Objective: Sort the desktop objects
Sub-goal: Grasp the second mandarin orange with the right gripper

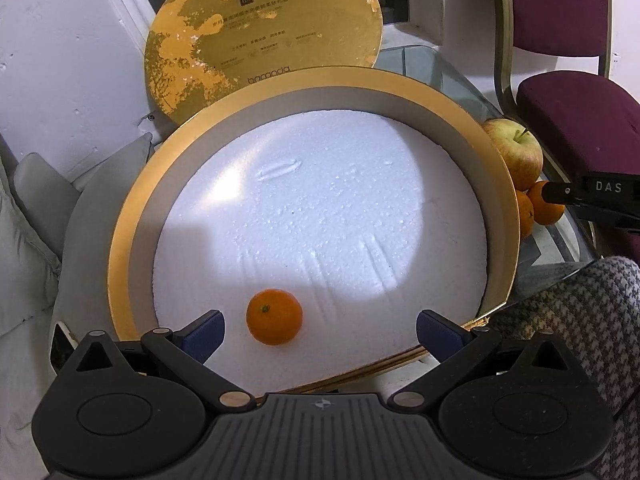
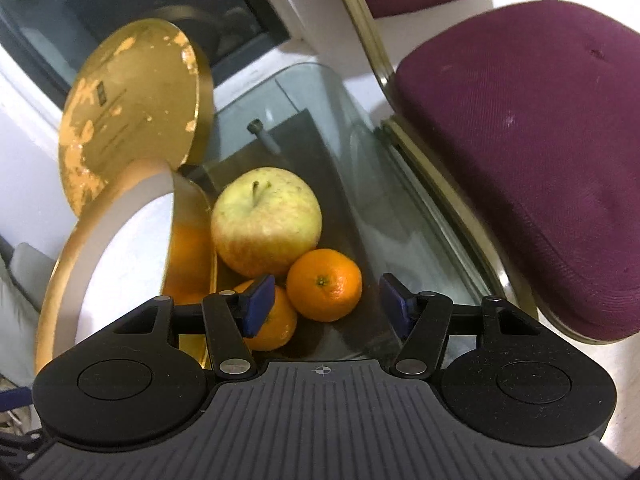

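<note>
We see our left hand-held gripper (image 1: 318, 332) spread wide over a round gold-rimmed box with a white foam floor (image 1: 496, 160), holding nothing. One small orange tangerine (image 1: 274, 317) lies on the foam between the blue fingertips (image 1: 202, 338), touching neither. A scuffed round gold lid (image 1: 264, 28) leans upright behind the box. Our right hand-held gripper (image 2: 326, 306) is also spread, empty, above the glass worktop (image 2: 404, 216). Just beside the box wall there sit a yellow-green apple (image 2: 266, 220) and two more tangerines (image 2: 324, 285), clustered together, the left fingertip over the nearer one (image 2: 276, 328). A maroon padded chair (image 2: 520, 140) stands to the right.
</note>
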`<state>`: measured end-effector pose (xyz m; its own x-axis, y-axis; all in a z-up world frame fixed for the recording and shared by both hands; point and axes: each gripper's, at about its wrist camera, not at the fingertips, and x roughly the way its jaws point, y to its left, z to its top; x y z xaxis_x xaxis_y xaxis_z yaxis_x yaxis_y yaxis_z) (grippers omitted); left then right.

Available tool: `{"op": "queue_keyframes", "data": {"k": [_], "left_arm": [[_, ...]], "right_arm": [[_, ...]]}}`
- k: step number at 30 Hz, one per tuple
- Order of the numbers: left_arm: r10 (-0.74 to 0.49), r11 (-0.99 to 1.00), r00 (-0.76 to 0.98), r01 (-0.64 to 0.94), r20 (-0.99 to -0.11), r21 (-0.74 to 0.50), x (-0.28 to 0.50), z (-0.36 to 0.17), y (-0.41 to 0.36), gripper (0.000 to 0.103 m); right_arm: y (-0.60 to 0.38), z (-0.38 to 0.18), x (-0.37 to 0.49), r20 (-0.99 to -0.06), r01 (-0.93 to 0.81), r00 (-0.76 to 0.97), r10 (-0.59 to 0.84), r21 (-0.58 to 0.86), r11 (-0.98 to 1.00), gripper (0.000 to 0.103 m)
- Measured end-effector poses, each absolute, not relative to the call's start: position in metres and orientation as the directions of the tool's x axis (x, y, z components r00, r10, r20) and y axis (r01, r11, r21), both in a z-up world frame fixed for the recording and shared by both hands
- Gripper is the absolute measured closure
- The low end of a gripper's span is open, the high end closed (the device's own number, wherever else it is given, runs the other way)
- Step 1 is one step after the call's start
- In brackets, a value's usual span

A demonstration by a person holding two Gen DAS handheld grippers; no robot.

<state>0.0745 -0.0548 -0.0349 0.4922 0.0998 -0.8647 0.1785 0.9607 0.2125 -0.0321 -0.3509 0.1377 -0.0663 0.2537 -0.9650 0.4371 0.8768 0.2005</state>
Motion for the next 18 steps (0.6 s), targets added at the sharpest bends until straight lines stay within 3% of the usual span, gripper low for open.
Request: {"op": "queue_keyframes", "data": {"k": [10, 14, 18], "left_arm": [[0.1, 0.959, 0.483, 0.186, -0.87, 0.213, 0.076, -0.038, -0.055, 0.001], [0.1, 0.96, 0.485, 0.183, -0.869, 0.213, 0.076, -0.038, -0.055, 0.001], [0.103, 0.96, 0.485, 0.179, -0.868, 0.214, 0.075, -0.038, -0.054, 0.001]], "right_arm": [[-0.351, 0.125, -0.033, -0.959, 0.449, -0.07, 0.273, 0.214, 0.868, 0.045], [-0.352, 0.121, -0.036, -0.953, 0.467, -0.071, 0.295, 0.23, 0.854, 0.054], [-0.352, 0.123, -0.037, -0.954, 0.474, -0.074, 0.292, 0.224, 0.852, 0.056]]}}
